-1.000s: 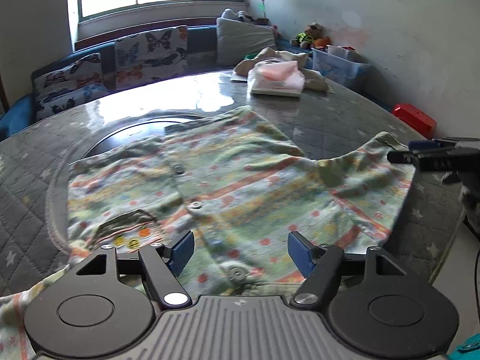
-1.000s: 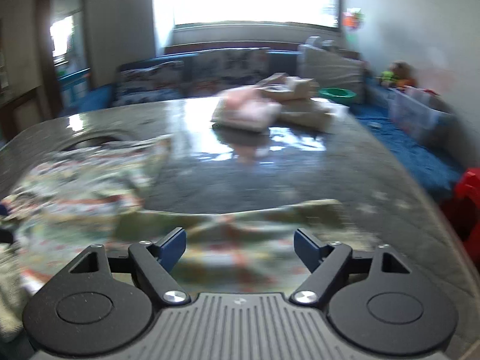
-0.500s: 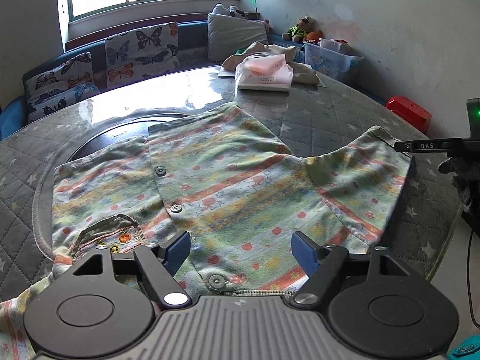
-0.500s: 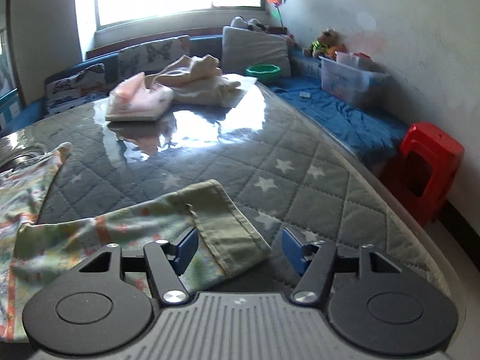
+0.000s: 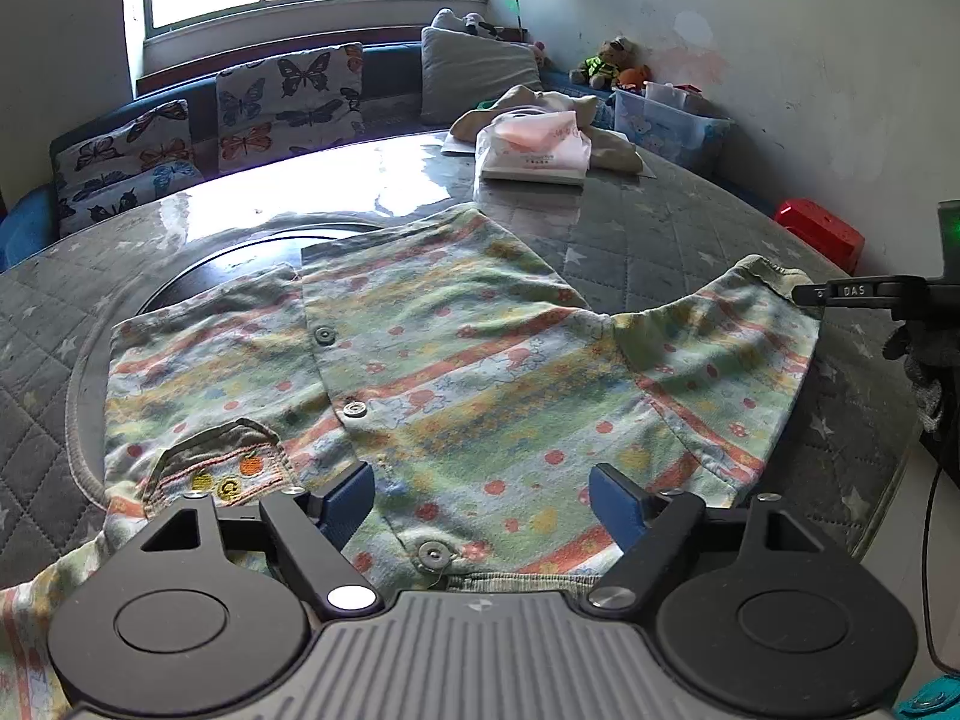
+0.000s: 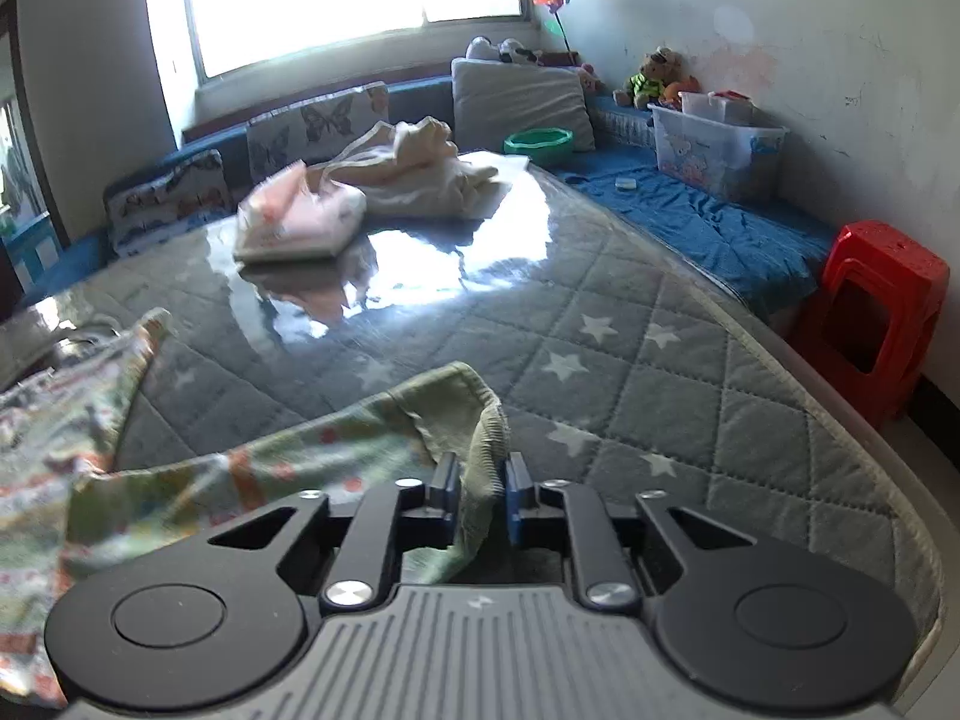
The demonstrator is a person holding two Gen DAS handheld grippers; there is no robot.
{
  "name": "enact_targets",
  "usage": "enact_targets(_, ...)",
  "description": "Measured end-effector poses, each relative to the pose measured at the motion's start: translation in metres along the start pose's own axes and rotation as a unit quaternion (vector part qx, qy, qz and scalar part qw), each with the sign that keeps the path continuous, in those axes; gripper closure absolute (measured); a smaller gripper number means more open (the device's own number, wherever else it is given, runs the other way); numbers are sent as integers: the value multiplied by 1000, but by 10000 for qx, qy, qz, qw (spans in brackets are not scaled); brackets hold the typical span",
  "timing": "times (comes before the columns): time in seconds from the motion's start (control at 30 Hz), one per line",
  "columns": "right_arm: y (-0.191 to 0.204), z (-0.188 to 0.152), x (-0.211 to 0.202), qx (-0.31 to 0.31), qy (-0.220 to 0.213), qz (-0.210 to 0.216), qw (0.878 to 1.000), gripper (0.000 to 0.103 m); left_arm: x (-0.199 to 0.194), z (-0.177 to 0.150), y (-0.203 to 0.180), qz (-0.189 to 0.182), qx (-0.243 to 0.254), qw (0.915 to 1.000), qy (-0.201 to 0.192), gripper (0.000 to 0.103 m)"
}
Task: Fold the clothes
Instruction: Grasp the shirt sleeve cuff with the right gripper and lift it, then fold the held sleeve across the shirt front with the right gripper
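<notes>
The right claw (image 6: 480, 495) has just closed and now clenches the cuff of the sleeve (image 6: 480, 420), at the right side of the striped shirt (image 5: 468, 384) lying flat on the surface (image 6: 600, 324). The left claw (image 5: 480, 495) has opened wider, released above the near hem. The sleeve fold can probably begin now.

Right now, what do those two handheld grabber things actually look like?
Both match: a ribbed grey body, two round black discs, black linkage arms with silver screws, and blue pads on the fingers. The left gripper and right gripper look alike. From the side, the right one carries white lettering "DAS" and a green light.
</notes>
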State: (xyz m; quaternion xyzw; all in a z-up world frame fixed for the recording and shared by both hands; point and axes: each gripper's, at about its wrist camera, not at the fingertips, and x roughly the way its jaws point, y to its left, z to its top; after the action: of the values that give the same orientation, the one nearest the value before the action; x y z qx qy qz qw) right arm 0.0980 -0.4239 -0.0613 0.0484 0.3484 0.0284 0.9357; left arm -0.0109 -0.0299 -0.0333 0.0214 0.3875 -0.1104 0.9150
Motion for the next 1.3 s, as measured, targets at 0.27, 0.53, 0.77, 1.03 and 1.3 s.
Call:
enact_targets(0.27, 41, 26, -40, -166, -290, 1033, 9941, 93, -5, -5, 13, 64, -216, 9997, -54, 19)
enact_targets(0.53, 114, 56, -71, -634, -291, 2295, 9708, 94, -16, -15, 33, 157, -489, 9985, -163, 17)
enact_targets(0.77, 189, 65, -80, -1156, -137, 3139, 9423, 94, -33, -27, 55, 307, -778, 9960, -311, 17)
enact_targets(1.03, 259, 49, -73, -1728, 198, 3680, 9134, 94, -45, -43, 77, 445, -1112, 9921, -365, 17)
enact_targets(1.3, 290, 25, -65, -2012, 652, 3902, 8961, 82, -50, -50, 86, 501, -1232, 9904, -376, 16)
